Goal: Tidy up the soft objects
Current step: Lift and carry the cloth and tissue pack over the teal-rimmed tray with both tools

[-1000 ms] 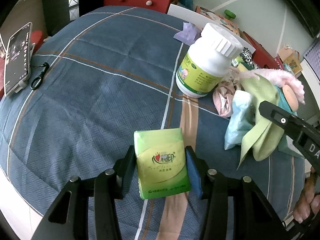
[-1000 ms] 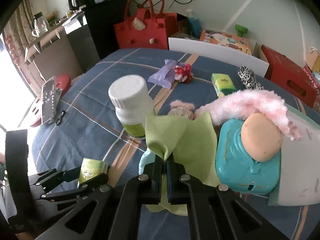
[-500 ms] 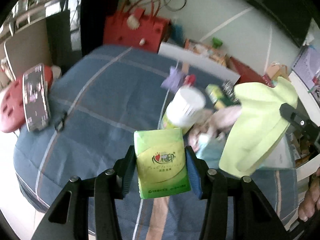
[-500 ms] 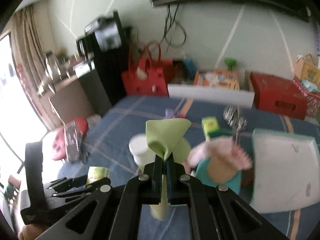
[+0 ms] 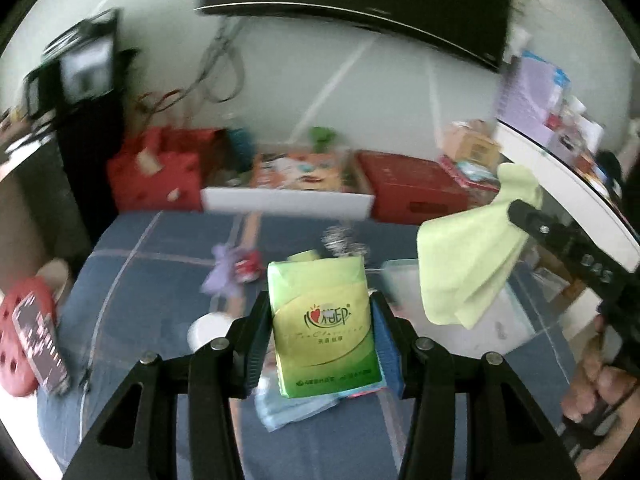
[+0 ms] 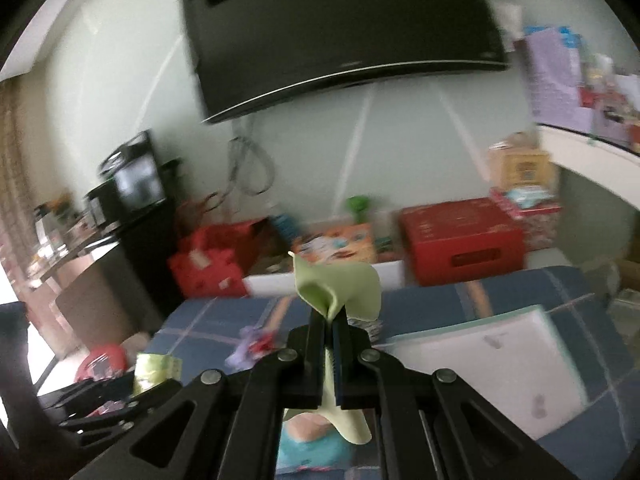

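Above the blue bed [image 5: 152, 280], the left gripper [image 5: 320, 328] clamps a green tissue pack [image 5: 322, 320] and the right gripper [image 6: 329, 344] pinches a dangling green cloth [image 6: 340, 290]; both should probably be lowered slowly, keeping the grips firm.

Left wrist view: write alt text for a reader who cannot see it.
The left gripper clamps an upright green tissue pack above a blue plaid bedspread. At right, the right gripper holds up a hanging light-green cloth.

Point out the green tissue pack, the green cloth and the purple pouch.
green tissue pack [image 5: 325, 320]: left wrist view, front face.
green cloth [image 5: 468, 260]: left wrist view, hanging middle.
purple pouch [image 5: 222, 270]: left wrist view, blurred body.
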Tool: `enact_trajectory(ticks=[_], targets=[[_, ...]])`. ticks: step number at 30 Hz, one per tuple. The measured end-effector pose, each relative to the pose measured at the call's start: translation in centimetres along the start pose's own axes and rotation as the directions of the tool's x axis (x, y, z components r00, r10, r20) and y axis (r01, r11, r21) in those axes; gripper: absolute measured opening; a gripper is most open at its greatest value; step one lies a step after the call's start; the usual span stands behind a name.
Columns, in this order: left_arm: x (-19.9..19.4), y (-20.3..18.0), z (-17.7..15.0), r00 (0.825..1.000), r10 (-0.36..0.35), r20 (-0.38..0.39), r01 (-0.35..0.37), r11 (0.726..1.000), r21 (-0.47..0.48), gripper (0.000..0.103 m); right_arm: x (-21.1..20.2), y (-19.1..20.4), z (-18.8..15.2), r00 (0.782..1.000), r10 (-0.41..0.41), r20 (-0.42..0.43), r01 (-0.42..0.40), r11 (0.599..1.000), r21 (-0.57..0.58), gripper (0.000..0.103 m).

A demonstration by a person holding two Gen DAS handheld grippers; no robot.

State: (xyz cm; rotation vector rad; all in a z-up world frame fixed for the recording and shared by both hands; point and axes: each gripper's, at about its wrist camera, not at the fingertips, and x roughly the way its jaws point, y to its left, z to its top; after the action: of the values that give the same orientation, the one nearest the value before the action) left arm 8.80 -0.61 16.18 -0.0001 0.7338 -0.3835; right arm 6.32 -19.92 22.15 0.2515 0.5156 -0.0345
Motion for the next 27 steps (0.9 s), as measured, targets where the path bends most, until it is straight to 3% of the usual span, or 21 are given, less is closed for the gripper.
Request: enact_trajectory(ticks=[7, 10, 13, 17, 23, 27], targets=[[3.8, -7.9, 2.0, 0.993, -0.100, -0.068, 0.109, 0.984, 0.138, 0.050, 0.3, -6.6, 1.1, 0.968, -0.249, 0.026, 0.248, 0.968, 0.049, 0.003], [6.4, -11.1, 1.9, 0.985, -0.126, -0.120, 0.146, 0.974, 0.176, 0.050, 1.1, -9.8, 0.8, 0.953, -0.303, 0.003, 0.301, 0.950, 0.083, 0.004], [9.1, -14.1, 1.3, 0.981, -0.107, -0.160, 0.142, 0.964, 0.226, 0.050, 2.1, -13.2, 0.0, 0.936, -0.348, -0.044, 0.351, 0.928, 0.122, 0.004], [12.7, -16.7, 0.1, 0.969, -0.118, -0.217, 0.167, 0.961, 0.220, 0.050, 3.3, -17.0, -1.3, 0.894, -0.435, -0.102, 0.446, 0.883, 0.147, 0.004], [17.4, -18.8, -1.6, 0.968, -0.072, -0.241, 0.130, 0.964, 0.232, 0.050, 4.6, -21.7, -3.5, 0.848, -0.501, -0.172, 0.528, 0.824, 0.207, 0.004], [20.7, -19.5, -3.0, 0.958, -0.074, -0.277, 0.129, 0.974, 0.186, 0.051, 6.1, -23.1, -4.8, 0.852, -0.486, -0.193, 0.521, 0.822, 0.232, 0.004]])
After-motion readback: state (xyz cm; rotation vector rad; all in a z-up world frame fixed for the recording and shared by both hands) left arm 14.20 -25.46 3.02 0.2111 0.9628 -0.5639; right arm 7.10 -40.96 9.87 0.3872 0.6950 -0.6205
